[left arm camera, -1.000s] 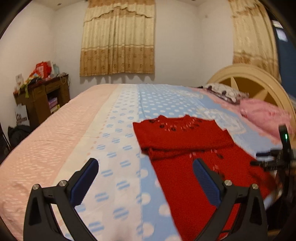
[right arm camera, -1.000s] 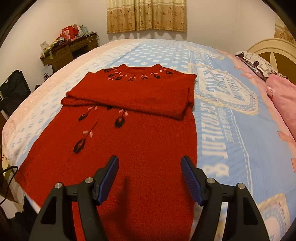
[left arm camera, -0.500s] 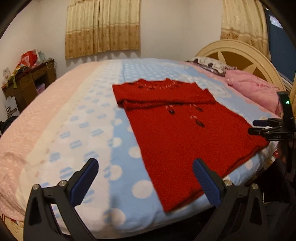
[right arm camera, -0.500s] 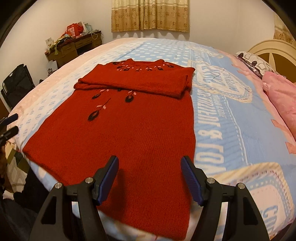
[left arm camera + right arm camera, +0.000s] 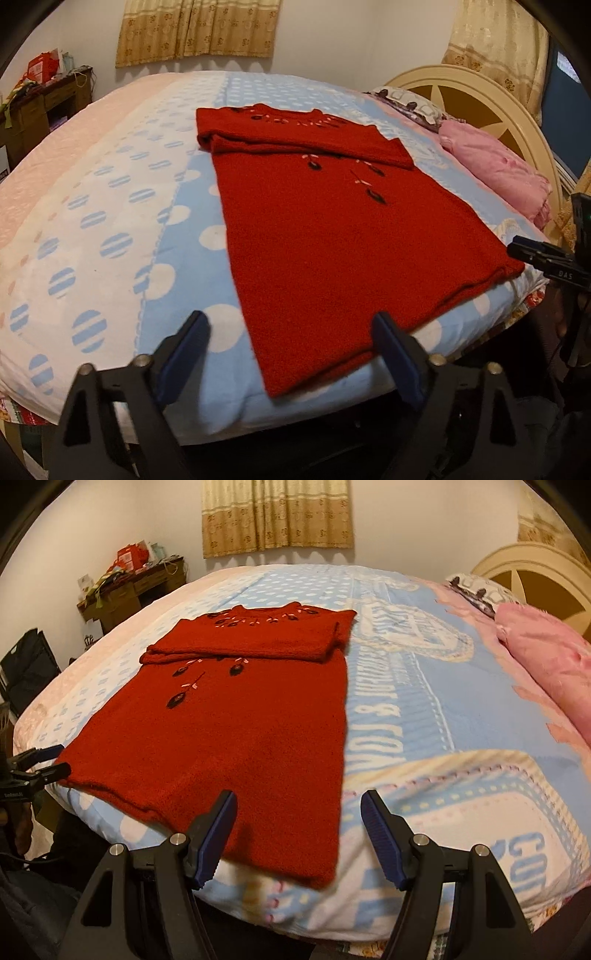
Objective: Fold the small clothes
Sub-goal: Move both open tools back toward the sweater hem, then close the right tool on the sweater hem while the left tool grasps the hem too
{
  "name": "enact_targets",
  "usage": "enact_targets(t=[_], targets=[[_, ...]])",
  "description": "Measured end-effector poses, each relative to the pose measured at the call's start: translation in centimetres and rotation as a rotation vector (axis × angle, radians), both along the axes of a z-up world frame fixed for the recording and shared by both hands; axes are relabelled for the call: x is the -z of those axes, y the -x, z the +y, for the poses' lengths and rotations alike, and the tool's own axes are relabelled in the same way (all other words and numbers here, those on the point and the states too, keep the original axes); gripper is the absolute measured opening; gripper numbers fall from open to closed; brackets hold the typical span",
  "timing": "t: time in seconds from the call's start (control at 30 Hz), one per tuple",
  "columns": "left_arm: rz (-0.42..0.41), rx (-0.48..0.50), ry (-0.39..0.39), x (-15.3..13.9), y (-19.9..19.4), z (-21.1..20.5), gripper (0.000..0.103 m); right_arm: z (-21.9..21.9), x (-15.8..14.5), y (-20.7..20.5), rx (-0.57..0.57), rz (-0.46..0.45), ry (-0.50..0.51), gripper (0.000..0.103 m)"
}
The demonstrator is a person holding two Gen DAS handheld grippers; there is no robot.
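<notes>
A red knitted sweater [image 5: 325,236] lies flat on the bed, its sleeves folded across the chest and its hem at the near edge; it also shows in the right wrist view [image 5: 236,731]. My left gripper [image 5: 291,328] is open and empty, just off the bed's near edge at the hem's left corner. My right gripper [image 5: 297,808] is open and empty, over the hem's right corner. Each gripper shows at the edge of the other's view: the right one [image 5: 535,254] and the left one [image 5: 40,764].
The bed has a blue, white and pink dotted blanket [image 5: 110,221]. A pink pillow [image 5: 495,170] and a cream headboard [image 5: 480,96] are at the right. A wooden desk with clutter [image 5: 129,587] stands by the far wall. Curtains [image 5: 277,513] hang behind.
Both grippers have pulled back toward the near edge of the bed and lowered, so the sweater's hem now lies just in front of the fingers. Both stayed open.
</notes>
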State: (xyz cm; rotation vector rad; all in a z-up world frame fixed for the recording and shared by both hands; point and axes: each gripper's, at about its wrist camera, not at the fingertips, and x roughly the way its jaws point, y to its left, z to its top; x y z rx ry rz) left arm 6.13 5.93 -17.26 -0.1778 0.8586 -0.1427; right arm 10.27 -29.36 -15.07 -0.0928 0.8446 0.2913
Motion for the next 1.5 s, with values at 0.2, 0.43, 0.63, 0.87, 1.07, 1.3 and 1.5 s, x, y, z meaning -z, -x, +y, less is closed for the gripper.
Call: enact_targets(t=[0.2, 0.43, 0.63, 0.87, 1.07, 1.3, 1.5], targets=[[0.001, 0.044, 0.000, -0.2, 0.3, -1.0, 0.079, -1.2, 0.7, 0.3, 0.012, 0.038, -0.047, 0.070], [0.009, 0.058, -0.004, -0.2, 0.2, -1.3, 0.079, -1.5, 1.2, 0.7, -0.005, 0.070, -0.104, 0.059], [0.014, 0.065, 0.011, 0.0, 0.0, -1.0, 0.079, -1.4, 1.3, 1.0, -0.003, 0.063, -0.087, 0.035], [0.008, 0.082, 0.007, -0.1, 0.2, -1.4, 0.077, -1.5, 1.4, 1.4, -0.019, 0.057, -0.124, 0.017], [0.013, 0.088, 0.000, -0.2, 0.4, -1.5, 0.076, -2.1, 1.5, 1.2, -0.016, 0.065, -0.171, 0.017], [0.018, 0.072, 0.035, -0.3, 0.4, -0.4, 0.030, -1.5, 1.4, 1.6, -0.052, 0.031, -0.162, 0.010], [-0.014, 0.083, 0.071, -1.2, 0.8, -0.2, 0.016, -2.9, -0.1, 2.0, -0.035, -0.030, -0.262, 0.008]])
